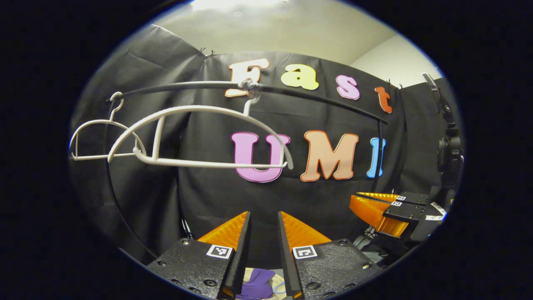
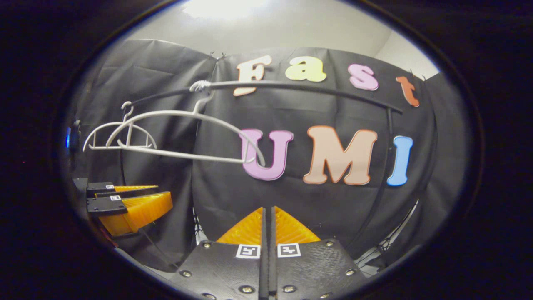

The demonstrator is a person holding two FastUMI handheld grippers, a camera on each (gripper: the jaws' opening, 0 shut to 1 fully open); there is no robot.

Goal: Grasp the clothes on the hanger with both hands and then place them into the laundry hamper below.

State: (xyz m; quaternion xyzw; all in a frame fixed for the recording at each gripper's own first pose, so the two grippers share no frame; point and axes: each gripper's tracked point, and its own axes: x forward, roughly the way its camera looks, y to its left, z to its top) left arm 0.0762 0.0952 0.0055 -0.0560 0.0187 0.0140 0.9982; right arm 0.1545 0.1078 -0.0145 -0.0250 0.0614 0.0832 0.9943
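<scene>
Black cloth hangs behind a dark curved rail (image 1: 316,96), and under it, going left to right, hang two white hangers: a small one (image 1: 98,139) at the rail's far left end and a large one (image 1: 200,137) near its middle. Both are bare wire; no garment hangs on either.

In the left gripper view, your left gripper (image 1: 264,237) points at the cloth below the large hanger. Its jaws stand slightly apart with nothing between them. Low in that gap you can see purple cloth (image 1: 256,283) lying on something pale, with a bit of blue beside it. That is most likely the clothes already down in the hamper, though too little of it shows to be sure.

In the right gripper view, your right gripper (image 2: 268,233) sits level and aims at the cloth right of the large hanger. Its jaws are closed together, pad against pad, and hold nothing. Each view also catches the other gripper off to the side, near but not touching.

Judging by the bare hangers and both jaws empty, the drop looks finished, so the step in hand is the check and the retreat. Tip the left gripper down enough to confirm the whole garment lies inside the hamper and none trails over its edge. Keep both grippers below the large hanger's bar as you draw back, so you do not knock it off the rail.
</scene>
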